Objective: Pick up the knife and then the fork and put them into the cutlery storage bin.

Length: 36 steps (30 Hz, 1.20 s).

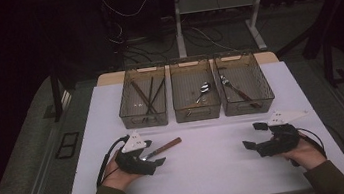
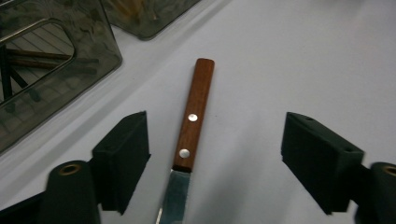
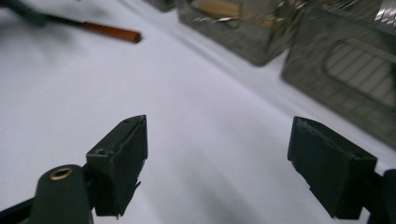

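The left gripper [image 2: 215, 158] hangs released astride the knife [image 2: 194, 126] lying near-left on the table [image 1: 219, 161], so grasping seems underway: next, clench on the handle, while the right gripper [image 3: 217, 163], empty, gapes.

My high view looks forward and down over the whole table [image 1: 210, 172]. My left gripper view sits close above the knife [image 2: 194, 116]; my right gripper view also catches it [image 3: 112, 31].

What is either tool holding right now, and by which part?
Nothing. The left tool stands open astride the wooden-handled metal knife without touching it; the right tool is open with nothing between its jaws.
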{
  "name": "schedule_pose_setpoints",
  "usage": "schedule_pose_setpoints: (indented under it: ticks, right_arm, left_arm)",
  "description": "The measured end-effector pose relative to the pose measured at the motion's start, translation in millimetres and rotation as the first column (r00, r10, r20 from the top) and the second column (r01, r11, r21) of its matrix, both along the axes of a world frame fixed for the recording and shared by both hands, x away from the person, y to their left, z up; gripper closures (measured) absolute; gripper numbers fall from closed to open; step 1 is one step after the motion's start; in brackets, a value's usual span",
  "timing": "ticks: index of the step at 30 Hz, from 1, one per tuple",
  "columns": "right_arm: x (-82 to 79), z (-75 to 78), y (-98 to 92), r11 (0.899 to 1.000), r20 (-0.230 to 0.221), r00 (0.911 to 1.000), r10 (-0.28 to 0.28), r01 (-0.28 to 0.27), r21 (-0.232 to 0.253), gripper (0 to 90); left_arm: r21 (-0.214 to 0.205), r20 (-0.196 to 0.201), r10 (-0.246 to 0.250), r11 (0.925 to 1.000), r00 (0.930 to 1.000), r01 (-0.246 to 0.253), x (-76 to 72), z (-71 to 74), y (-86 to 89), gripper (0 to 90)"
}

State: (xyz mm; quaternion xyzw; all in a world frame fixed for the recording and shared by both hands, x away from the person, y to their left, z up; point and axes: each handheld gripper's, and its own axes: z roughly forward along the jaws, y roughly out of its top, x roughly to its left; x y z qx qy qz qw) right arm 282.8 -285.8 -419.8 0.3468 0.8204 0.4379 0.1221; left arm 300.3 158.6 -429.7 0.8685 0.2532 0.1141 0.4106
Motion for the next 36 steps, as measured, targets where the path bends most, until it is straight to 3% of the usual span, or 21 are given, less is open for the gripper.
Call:
schedule_pose_setpoints:
  ticks: [3, 7, 12, 17, 24, 33, 36]
  right_arm:
    - [-6.0, -6.9, 3.3, 1.000, -0.012, 0.9998, 0.017, -0.017, -0.008, 19.7]
    - [-10.9, -13.9, 7.1, 0.999, -0.025, 0.9989, 0.040, -0.041, -0.017, 19.3]
    - [-11.1, -14.7, 9.3, 0.998, -0.023, 0.9983, 0.053, -0.054, -0.012, 19.2]
    - [-10.9, -13.9, 8.1, 0.999, -0.023, 0.9983, 0.053, -0.053, -0.005, 19.2]
    - [-9.1, -14.2, 6.5, 0.998, -0.020, 0.9983, 0.055, -0.055, 0.018, 16.8]
    - [-5.6, -9.6, 3.6, 0.997, -0.014, 0.9979, 0.063, -0.062, 0.040, 16.7]
    - [-4.6, -6.5, 4.4, 0.992, -0.043, 0.9922, 0.117, -0.115, 0.047, 15.0]
  left_arm:
    - [0.007, -0.014, -0.012, 0.9999, 0.9998, 0.012, 6.8, -1.8, -1.1, 31.2]
    - [0.053, -0.023, -0.034, 0.9980, 0.9992, 0.035, 15.7, -4.4, -4.4, 41.2]
    - [0.092, -0.084, -0.061, 0.9934, 0.9946, 0.068, 27.3, -14.3, -6.8, 56.9]
    - [0.100, -0.087, -0.064, 0.9923, 0.9941, 0.073, 28.0, -15.6, -6.4, 69.0]
    - [0.107, -0.081, -0.088, 0.9896, 0.9929, 0.096, 27.9, -15.6, -7.4, 76.3]
    - [0.111, -0.085, -0.099, 0.9880, 0.9915, 0.108, 28.2, -13.9, -8.8, 76.9]
    - [0.120, -0.087, -0.126, 0.9834, 0.9881, 0.136, 26.5, -12.4, -13.0, 76.8]
